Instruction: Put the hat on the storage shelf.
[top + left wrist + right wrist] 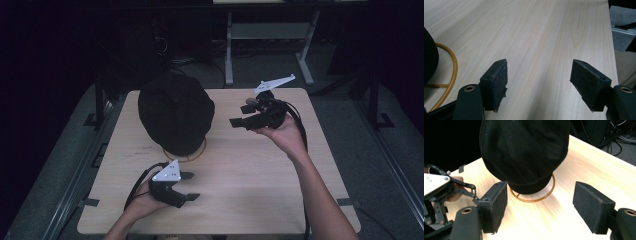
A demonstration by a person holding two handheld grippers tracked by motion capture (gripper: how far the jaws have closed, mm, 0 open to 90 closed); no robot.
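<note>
Left gripper (pixel 191 186) low, right gripper (pixel 241 115) raised, both agape.

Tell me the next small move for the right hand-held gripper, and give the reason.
Probably ease the right hand-held gripper forward toward the black hat, on the judgement that the hat is the target. Its jaws stand wide open, aimed at the hat's lower edge above the gold ring stand, with bare table still between them. The left hand-held gripper lies low, open, away from the hat.
</note>
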